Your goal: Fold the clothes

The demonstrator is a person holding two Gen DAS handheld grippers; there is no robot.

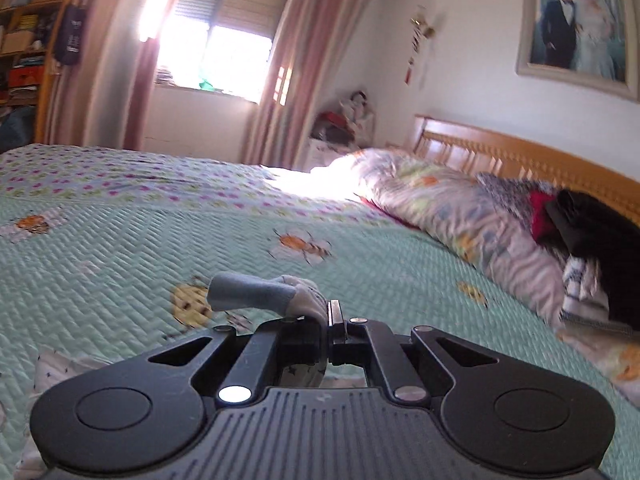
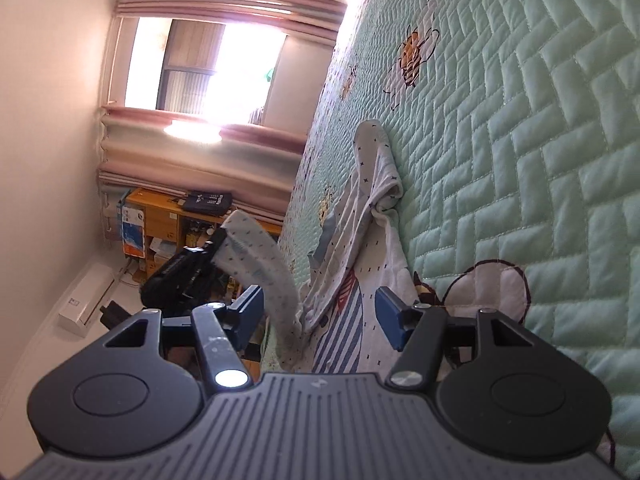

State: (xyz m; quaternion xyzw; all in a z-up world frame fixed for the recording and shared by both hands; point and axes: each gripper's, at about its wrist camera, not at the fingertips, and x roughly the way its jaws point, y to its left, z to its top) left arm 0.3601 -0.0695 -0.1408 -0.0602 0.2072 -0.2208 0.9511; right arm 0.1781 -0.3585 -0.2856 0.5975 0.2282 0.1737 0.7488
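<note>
Bedroom: I am working over a bed under a mint quilted bedspread [image 1: 120, 240] printed with bees, window and pink curtains beyond, a wooden headboard [image 1: 520, 156] at the far side.
Garment: a small white child's top [image 2: 360, 248] with tiny dark marks and a striped print lies crumpled on the quilt near the bed's edge, partly bunched, not yet flat.
Left gripper [image 1: 327, 322]: my jaws are pressed together on a sleeve [image 1: 256, 294] of the top, the blue-grey cuff sticking out to the left; I hold it by the end so the sleeve can be swung over the body.
Same hold from the other side: the right wrist view shows the left gripper [image 2: 218, 240] off the bed's edge with the sleeve [image 2: 260, 272] stretched from it back to the garment, so the cloth is taut, not slack.
Right gripper [image 2: 320, 312]: its blue pads [image 2: 388, 316] stand apart with nothing pinched; the garment's body lies just ahead between them, which I judge is a waiting pose for pinning or taking the hem.
Step in hand: I judge this is the sleeve fold, early in the task.
Risk: a pull too far could drag the whole top off the edge.
</note>
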